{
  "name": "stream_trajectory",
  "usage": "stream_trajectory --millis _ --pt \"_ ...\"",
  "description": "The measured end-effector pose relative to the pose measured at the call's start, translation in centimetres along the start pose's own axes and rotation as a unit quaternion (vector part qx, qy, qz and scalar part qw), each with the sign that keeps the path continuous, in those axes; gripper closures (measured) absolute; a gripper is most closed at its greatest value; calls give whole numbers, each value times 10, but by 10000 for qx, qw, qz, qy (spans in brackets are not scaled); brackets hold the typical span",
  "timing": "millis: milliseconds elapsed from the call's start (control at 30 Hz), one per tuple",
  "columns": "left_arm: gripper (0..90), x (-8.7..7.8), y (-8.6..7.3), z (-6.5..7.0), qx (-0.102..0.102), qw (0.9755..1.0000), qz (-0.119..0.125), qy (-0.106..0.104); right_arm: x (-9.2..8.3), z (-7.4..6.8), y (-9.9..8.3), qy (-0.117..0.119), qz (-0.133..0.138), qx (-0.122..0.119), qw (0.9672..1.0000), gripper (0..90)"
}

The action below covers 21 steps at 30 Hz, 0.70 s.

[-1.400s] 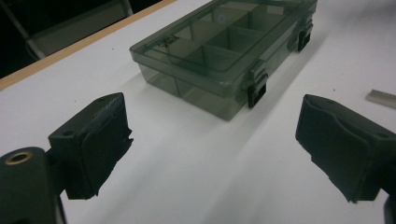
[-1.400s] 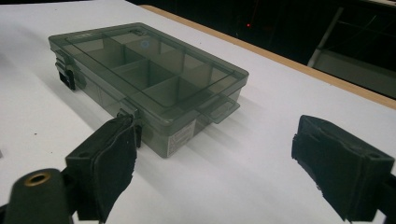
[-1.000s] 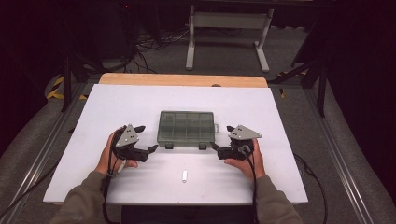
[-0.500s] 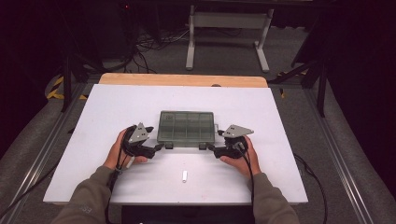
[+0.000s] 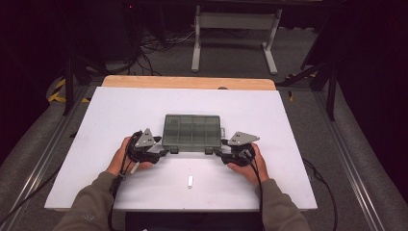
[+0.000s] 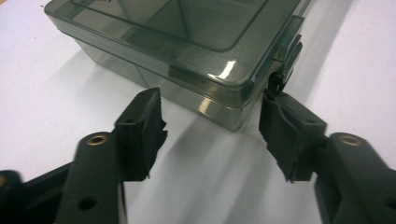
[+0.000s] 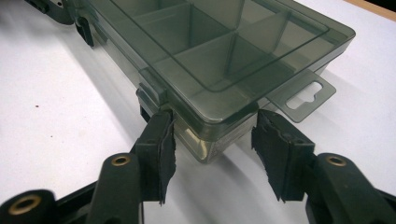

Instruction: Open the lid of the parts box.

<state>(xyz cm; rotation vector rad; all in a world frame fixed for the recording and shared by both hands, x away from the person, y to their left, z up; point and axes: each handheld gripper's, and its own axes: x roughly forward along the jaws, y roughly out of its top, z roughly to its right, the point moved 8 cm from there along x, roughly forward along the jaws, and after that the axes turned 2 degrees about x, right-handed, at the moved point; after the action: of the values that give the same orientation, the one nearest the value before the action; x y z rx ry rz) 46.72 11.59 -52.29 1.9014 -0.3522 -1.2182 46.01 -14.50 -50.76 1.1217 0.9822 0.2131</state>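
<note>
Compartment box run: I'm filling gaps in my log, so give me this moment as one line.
scene: closed compartment box on white table | left gripper: open, at near-left corner | right gripper: open, at near-right corner | small white piece: loose, nearer person

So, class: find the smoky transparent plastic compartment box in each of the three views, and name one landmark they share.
High view: the smoky transparent plastic compartment box lies mid-table between both grippers.
Left gripper view: its near corner fills the top, above the open jaws.
Right gripper view: its other near corner sits between the open jaws, hang tab at right.
Shared landmark: the white tabletop.
</note>
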Motion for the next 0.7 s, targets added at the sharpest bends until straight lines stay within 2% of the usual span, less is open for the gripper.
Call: stream_trajectory --millis 133,300,700 --pt "491 1 0 1 59 10000 -59 -26 0 -1 0 29 0 -21 10000 506" --pt "520 1 -1 1 67 9999 -92 -8 0 0 0 73 22 -4 10000 506" --pt "536 1 -2 1 84 9999 -134 4 -1 0 0 146 72 68 9998 509"
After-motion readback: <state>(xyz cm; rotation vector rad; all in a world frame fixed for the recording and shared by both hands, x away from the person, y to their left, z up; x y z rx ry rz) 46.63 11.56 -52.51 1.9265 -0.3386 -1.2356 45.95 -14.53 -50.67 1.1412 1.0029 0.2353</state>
